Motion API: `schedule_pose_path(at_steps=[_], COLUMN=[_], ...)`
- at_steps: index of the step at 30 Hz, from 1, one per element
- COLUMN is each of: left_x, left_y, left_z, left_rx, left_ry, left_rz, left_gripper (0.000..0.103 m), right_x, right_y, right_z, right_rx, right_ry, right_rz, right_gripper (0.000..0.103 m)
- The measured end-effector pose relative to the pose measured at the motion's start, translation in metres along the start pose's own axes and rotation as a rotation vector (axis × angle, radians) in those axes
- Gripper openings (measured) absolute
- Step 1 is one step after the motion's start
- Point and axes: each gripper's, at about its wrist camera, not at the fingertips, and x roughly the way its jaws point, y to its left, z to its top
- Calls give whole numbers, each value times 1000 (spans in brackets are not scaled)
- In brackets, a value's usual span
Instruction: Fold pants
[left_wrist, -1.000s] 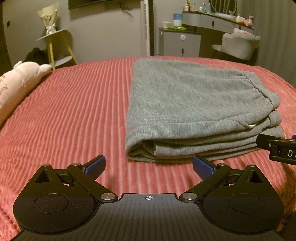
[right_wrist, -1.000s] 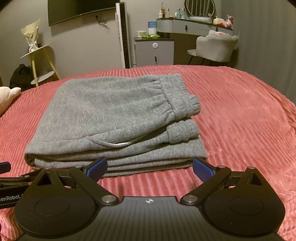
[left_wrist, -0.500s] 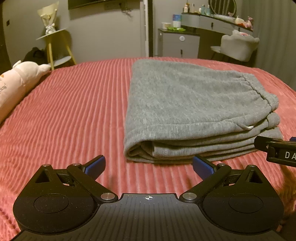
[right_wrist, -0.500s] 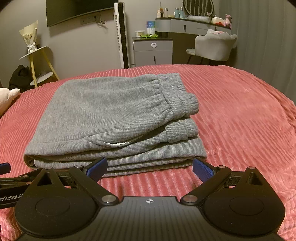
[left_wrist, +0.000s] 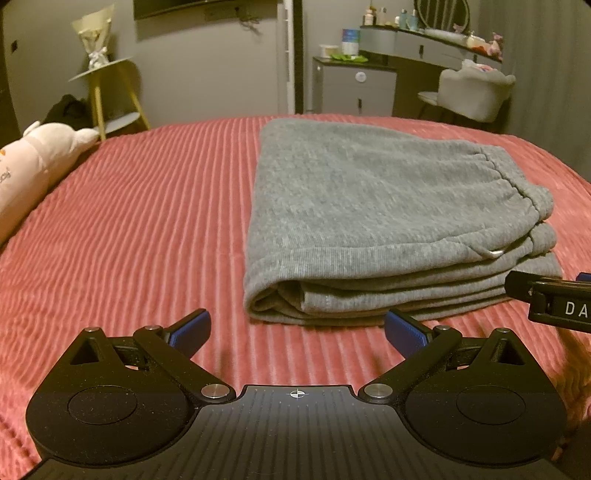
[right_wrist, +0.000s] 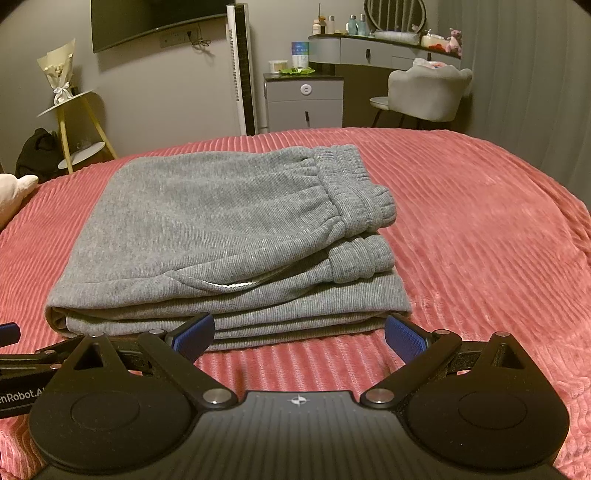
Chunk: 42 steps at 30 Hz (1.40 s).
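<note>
Left gripper (left_wrist: 297, 330): jaws wide, empty, just short of the fold's near edge. Right gripper (right_wrist: 299, 334): jaws wide, empty, likewise. Grey pants (right_wrist: 229, 236): folded stack, mid-bed on the red bedspread (right_wrist: 480, 240); unmoved over the last second, grippers barely shifted. Folding appears finished. Beyond: pink plush toy (left_wrist: 33, 170), grey chair (right_wrist: 428, 94).

Left gripper (left_wrist: 297, 330): matte black body, ribbed centre plate with white crosshair mark, round discs on both sides, silver pivot screws, blue ribbed pads (left_wrist: 192, 329). Right gripper (right_wrist: 299, 334): same build; white lettering "DA" is seen on its side in the left view.
</note>
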Motion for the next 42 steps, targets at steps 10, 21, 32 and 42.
schedule_pose_path(at_steps=[10,21,32,42], left_x=[0,1,1,2], left_y=[-1,1,3,5], left_z=[0,0,1,2], left_rx=[11,6,10,2], left_ry=[-1,-4,-3,-4], left_rz=[-2,-2,-7,-19], left_gripper=[103,103,103,103], right_x=[0,0,0,-1], right_y=[0,0,0,0], right_z=[0,0,0,-1], right_rx=[-3,-3,-2,-6], right_ry=[0,1,0,1], right_rz=[-2,-2,-2,-10], right_gripper=[99,99,99,99])
